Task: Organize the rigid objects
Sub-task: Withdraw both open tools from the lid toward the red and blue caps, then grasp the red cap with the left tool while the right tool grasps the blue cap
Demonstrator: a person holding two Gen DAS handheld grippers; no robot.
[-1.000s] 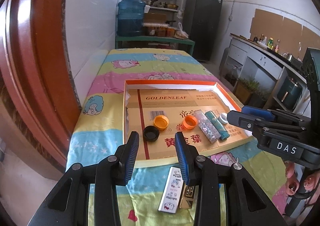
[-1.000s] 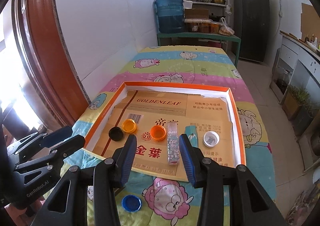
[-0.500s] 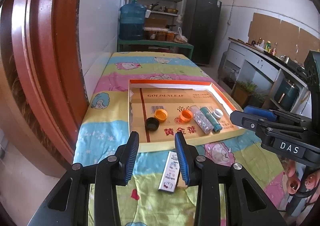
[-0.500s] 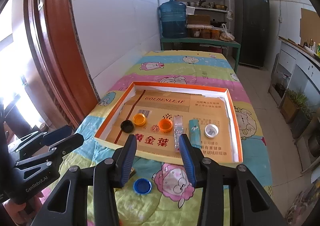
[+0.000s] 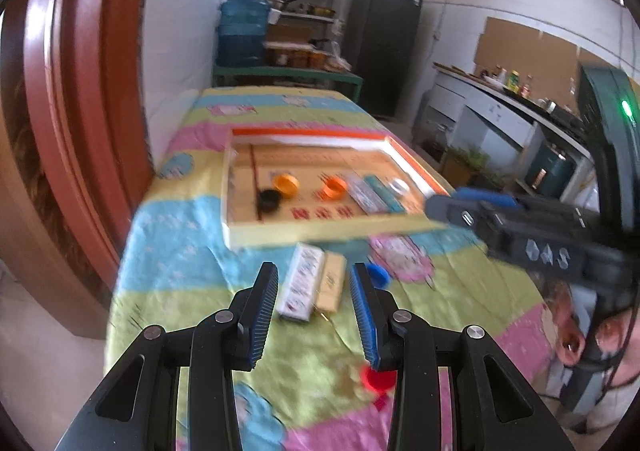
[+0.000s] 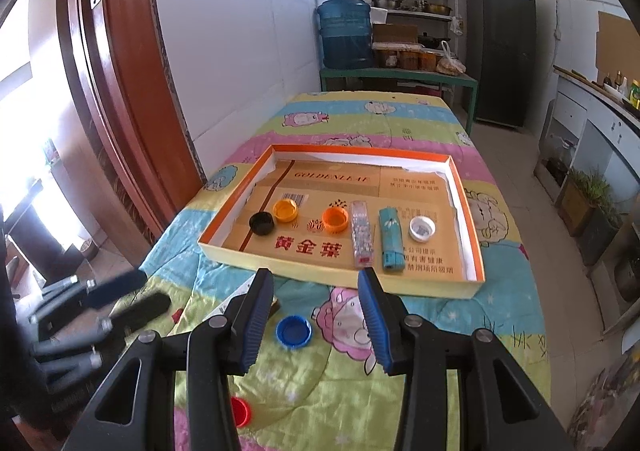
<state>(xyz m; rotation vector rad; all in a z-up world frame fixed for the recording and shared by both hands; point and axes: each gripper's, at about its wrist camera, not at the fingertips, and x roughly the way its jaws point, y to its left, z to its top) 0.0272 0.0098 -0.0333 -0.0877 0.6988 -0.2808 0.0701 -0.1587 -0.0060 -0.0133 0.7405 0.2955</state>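
Orange-rimmed and shallow, a cardboard tray (image 5: 320, 229) fills mid-frame in the left wrist view, holding a black cap (image 5: 269, 200), two orange caps (image 5: 286, 185), two slim boxes and a white cap, all blurred. Below it on the cartoon-print cloth (image 5: 180, 251) lie a white box (image 5: 301, 281) and a tan box (image 5: 330, 281) side by side, framed by the left gripper (image 5: 314, 309), jaws parted and empty. A blue cap (image 5: 378, 274) sits just right; a red cap (image 5: 378, 378) lower down. At right, the right gripper (image 5: 460, 207) overlaps the tray's corner.

The right wrist view shows the same tray upper centre, its contents in a row. The right gripper, parted and empty, frames the blue cap on the cloth.
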